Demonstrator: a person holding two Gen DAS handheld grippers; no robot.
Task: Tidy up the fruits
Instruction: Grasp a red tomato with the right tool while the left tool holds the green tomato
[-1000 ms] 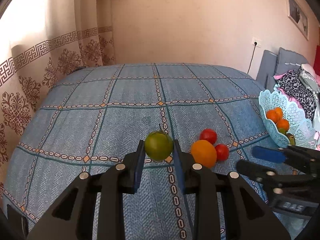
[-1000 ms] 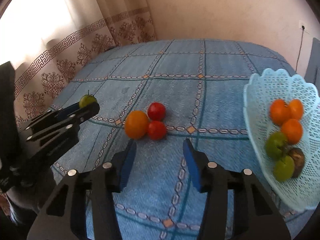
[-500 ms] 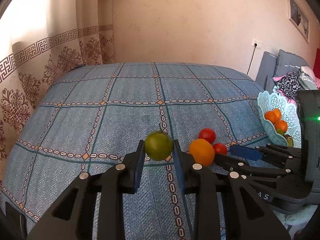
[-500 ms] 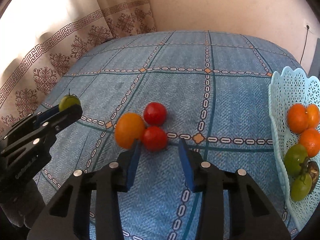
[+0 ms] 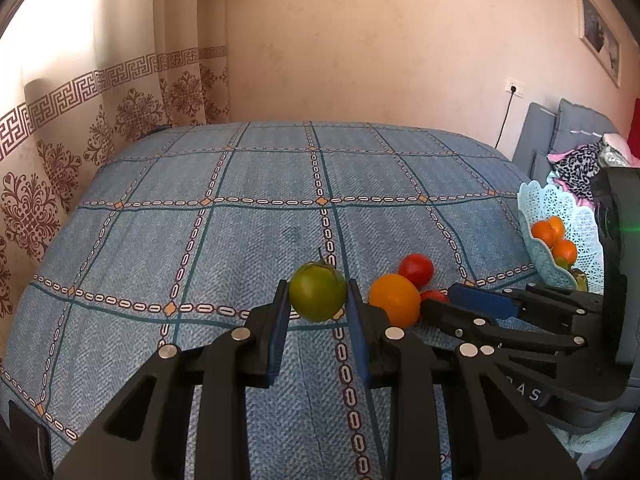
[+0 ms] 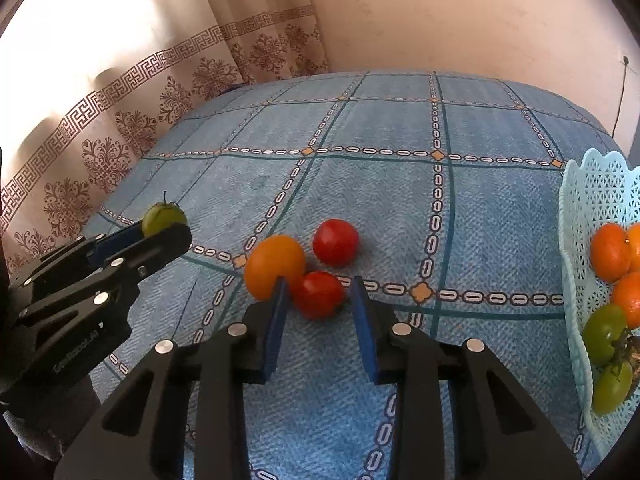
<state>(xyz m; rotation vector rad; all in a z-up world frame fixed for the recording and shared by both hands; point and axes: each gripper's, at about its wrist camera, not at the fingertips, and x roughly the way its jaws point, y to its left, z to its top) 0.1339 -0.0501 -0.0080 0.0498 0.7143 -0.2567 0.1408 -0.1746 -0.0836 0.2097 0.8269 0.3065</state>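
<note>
Left gripper (image 5: 318, 308) clamped on a green tomato (image 5: 317, 297), both blue pads against its sides, stem up; whether it's lifted clear of the bed (image 5: 224, 240) or resting on it I can't tell. In the right wrist view the same green tomato (image 6: 163, 218) sits at the tips of the left gripper (image 6: 160, 228), well left of the loose fruit. Right gripper (image 6: 318, 312) has its jaws apart, low over the blue checked bedspread (image 6: 400, 200), tips either side of the near red tomato (image 6: 319, 294); left pad looks to overlap the orange fruit's edge, right pad just beside the tomato, contact unclear. Orange fruit (image 6: 274, 266), near red tomato and far red tomato (image 6: 335, 242) lie bunched together, touching or close to it. In the left wrist view the right gripper (image 5: 452, 300) comes in from the right, its tips at the cluster: orange fruit (image 5: 394, 300), far red tomato (image 5: 416, 270), near one mostly hidden. Light blue lattice basket (image 6: 596, 200) at the right edge of the bed holds three oranges (image 6: 610, 252) and two green tomatoes (image 6: 604, 334). Patterned curtain (image 6: 120, 120) along the left.
</note>
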